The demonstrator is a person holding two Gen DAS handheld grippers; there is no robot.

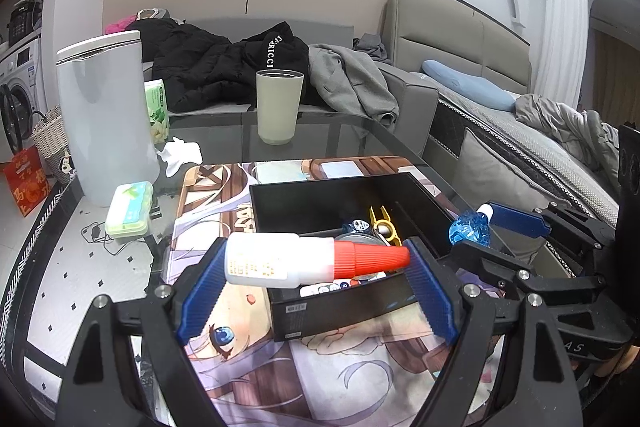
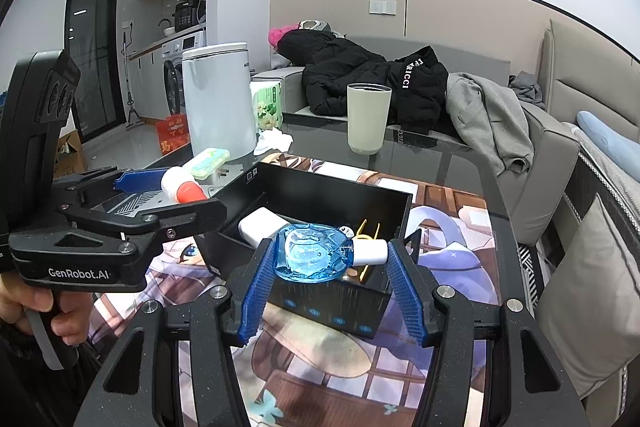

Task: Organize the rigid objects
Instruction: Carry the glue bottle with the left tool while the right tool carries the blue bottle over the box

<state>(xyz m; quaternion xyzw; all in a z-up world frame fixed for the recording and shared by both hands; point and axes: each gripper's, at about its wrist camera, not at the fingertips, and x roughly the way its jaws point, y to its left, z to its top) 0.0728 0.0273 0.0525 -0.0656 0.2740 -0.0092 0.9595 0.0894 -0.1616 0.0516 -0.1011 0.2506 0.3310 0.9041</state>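
My left gripper [image 1: 316, 261] is shut on a white glue bottle with a red cap [image 1: 288, 259], held sideways above the near left corner of the black box [image 1: 320, 191]. It also shows in the right wrist view [image 2: 182, 187]. My right gripper [image 2: 330, 259] is shut on a blue clear bottle with a white cap [image 2: 312, 257], held over the box's near edge [image 2: 336, 303]; the bottle also shows in the left wrist view [image 1: 470, 227]. Inside the box lie a yellow clip [image 1: 384, 223], a white block [image 2: 260, 225] and small items.
The box sits on a printed anime mat [image 1: 320, 379] on a glass table. A white kettle-like canister [image 1: 108, 119], beige cup [image 1: 278, 107], green tissue pack [image 1: 158, 111], green case [image 1: 130, 211] and crumpled tissue [image 1: 180, 155] stand behind. Sofa with clothes beyond.
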